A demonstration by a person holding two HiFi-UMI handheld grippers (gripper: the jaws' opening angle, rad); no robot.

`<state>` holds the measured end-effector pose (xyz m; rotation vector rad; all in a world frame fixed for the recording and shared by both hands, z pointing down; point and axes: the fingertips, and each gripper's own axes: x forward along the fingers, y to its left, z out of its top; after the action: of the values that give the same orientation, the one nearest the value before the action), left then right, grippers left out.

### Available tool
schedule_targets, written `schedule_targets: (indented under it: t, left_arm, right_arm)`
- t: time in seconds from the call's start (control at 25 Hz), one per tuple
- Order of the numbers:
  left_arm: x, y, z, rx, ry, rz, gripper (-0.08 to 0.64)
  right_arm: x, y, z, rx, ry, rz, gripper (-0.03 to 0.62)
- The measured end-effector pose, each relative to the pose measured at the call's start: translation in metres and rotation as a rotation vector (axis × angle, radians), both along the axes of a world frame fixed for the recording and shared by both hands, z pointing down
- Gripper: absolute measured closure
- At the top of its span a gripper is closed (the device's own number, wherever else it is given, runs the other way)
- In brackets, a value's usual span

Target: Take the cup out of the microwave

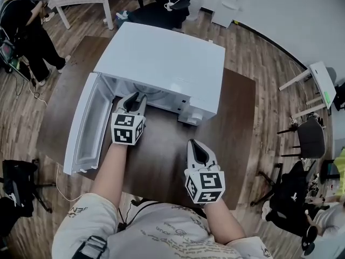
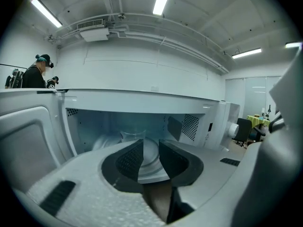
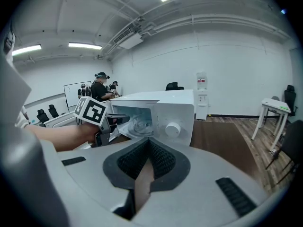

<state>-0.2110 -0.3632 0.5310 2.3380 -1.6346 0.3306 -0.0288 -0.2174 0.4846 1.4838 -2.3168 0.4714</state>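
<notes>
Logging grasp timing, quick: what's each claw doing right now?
Left claw: open, empty, aimed at the cup inside the microwave.
Right claw: shut, holding nothing.

One microwave point(image 1: 161, 63), one cup point(image 3: 138, 125), two tongs point(image 1: 135, 100) point(image 1: 197, 146)

The right hand-held gripper point(image 3: 149, 144) had its two dark ribbed jaws closed tip to tip, with nothing between them. Beyond it, the white box-shaped microwave point(image 3: 165, 109) stood on the dark brown table point(image 3: 215, 134) with its cavity open. A clear glass cup point(image 3: 141, 124) stood inside the cavity. A round white knob point(image 3: 173, 128) sat on the front panel, right of the cavity. The left hand-held gripper point(image 3: 124, 118), carrying a square-marker cube, pointed at the opening from the left. A person in dark clothing point(image 3: 100, 90) stood well behind.
</notes>
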Motion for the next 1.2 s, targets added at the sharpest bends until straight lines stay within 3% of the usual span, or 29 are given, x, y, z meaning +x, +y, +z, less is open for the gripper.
schedule_targets:
  t: [0.72, 1.2]
  left_arm:
    - [0.001, -0.060, 0.063, -0.097, -0.024, 0.011, 0.423]
    - [0.014, -0.076, 0.066, -0.051, -0.012, 0.131, 0.423]
  right_arm:
    - [0.041, -0.004, 0.019, -0.052, 0.122, 0.085, 0.577]
    - [0.059, -0.007, 0.026, -0.067, 0.166, 0.109, 0.577]
